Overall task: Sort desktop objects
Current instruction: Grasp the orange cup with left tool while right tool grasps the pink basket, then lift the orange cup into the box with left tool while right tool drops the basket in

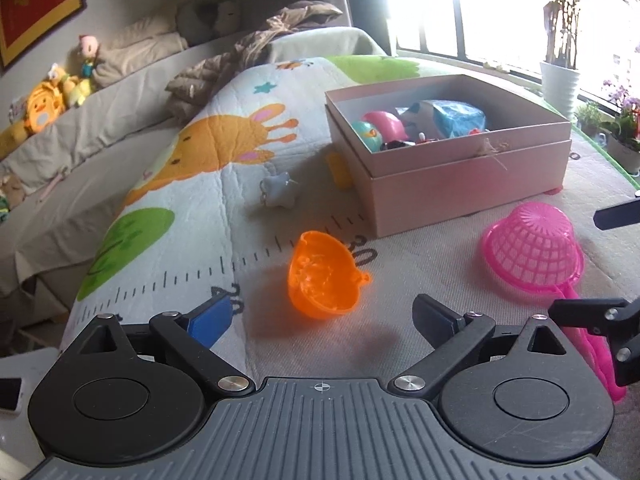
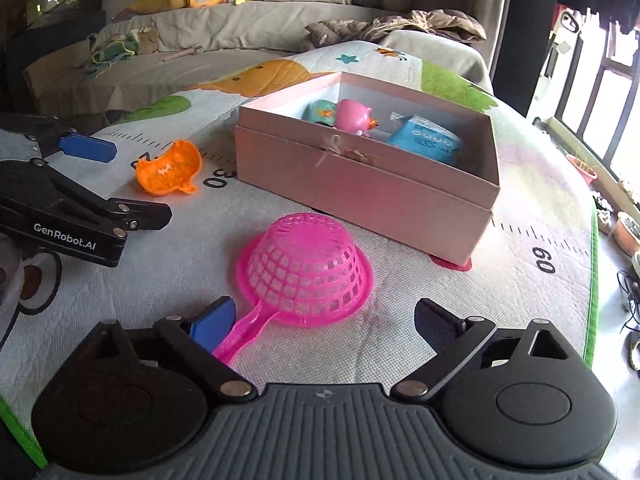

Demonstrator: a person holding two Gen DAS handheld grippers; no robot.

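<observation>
**Kid:** So, what are we tidying now?

**Helper:** The toys go in the pink box [image 2: 360, 192]. Some are in it already: a pink toy [image 2: 354, 116], a teal one and a blue packet [image 2: 426, 140].

**Kid:** What is not in yet?

**Helper:** The pink strainer [image 2: 308, 276] lies upside down on the play mat [image 2: 500, 288], just in front of the box. The orange half-shell [image 1: 322, 276] lies on its side, left of the box's near corner. A small white star [image 1: 278, 192] sits past it, also left of the box.

**Kid:** Are the tongs holding anything?

**Helper:** No. The right tongs [image 2: 324, 324] are wide apart and hold nothing. The strainer's handle runs just beside the blue pad. The left tongs [image 1: 324, 320] are wide too, pointing at the orange shell, not touching it.

**Kid:** What comes next?

**Helper:** I think each is lining up for a grab. The right tongs need to get around the handle or rim, squeeze, then lift it over the box wall.
</observation>
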